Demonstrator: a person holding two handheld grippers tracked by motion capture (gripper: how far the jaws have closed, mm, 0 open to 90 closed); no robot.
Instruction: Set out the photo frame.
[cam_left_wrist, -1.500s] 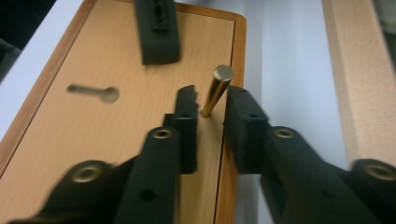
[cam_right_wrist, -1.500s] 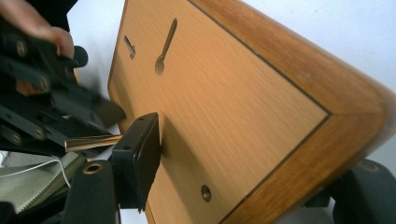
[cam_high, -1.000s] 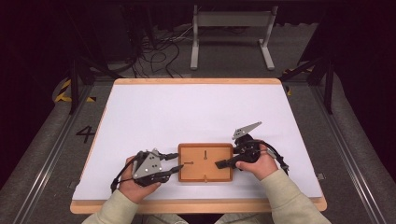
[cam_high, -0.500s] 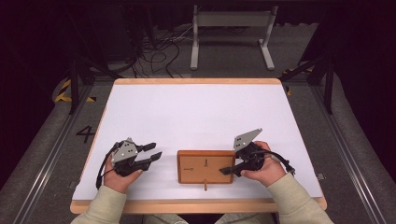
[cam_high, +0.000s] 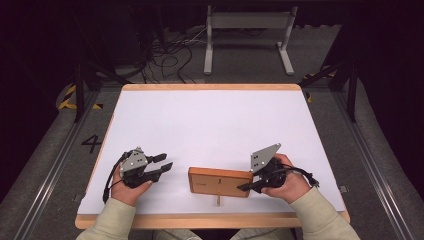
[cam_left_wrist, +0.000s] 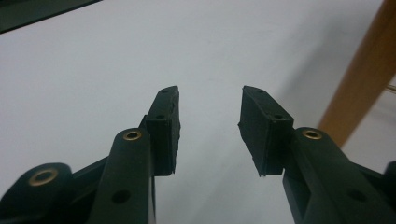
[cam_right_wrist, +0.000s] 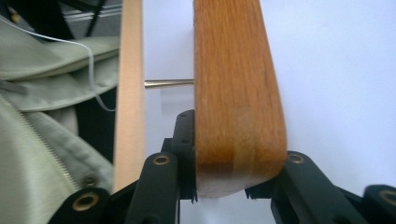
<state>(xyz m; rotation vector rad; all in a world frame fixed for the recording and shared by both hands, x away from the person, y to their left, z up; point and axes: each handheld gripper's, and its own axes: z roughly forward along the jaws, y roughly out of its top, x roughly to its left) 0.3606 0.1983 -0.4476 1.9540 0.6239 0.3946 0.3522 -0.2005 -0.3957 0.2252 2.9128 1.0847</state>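
Note:
A brown wooden board with a thin metal pin sticking out toward the table's near edge stands tilted up on the white table top. My right gripper grips its right end. In the right gripper view the jaws have just been closing and both pads press on the board, one on each face, with the pin pointing left. My left gripper rests to the left, apart from the board, open with nothing between its fingers. The board's edge shows at the right.
The table's wooden rim runs along the near edge, right beside the board and pin. A person's light green jacket is just beyond the rim. Cables and a metal stand lie on the floor behind the table.
The left gripper has drawn away to the left, off the board. The right gripper has closed on the board's right end, and the board has gone from lying flat to tilted up.

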